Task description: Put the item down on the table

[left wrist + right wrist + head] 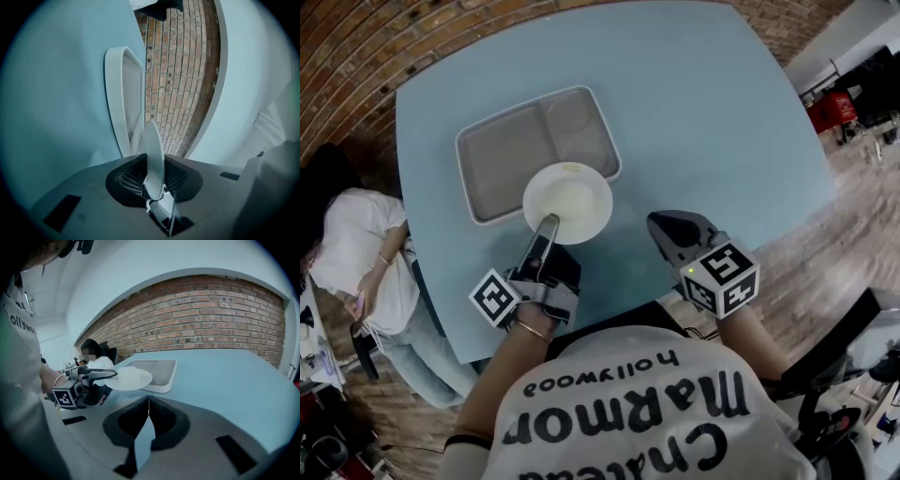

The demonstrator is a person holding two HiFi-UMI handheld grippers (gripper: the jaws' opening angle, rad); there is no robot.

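Left gripper [547, 225] clamped on the near rim of the white plate [570, 200]. Plate is held level, off the surface, overlapping the tray's [502, 164] near-right corner, toward the table's [722, 122] near edge. Right gripper [672, 232] jaws together, empty, by the near edge.

Risks: the thin rim grip may let the plate tip. Lowered here, it likely lands on the tray lip and rocks.

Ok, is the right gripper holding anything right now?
No, the right gripper has its jaws shut together with nothing between them; the plate is clamped in the left gripper.
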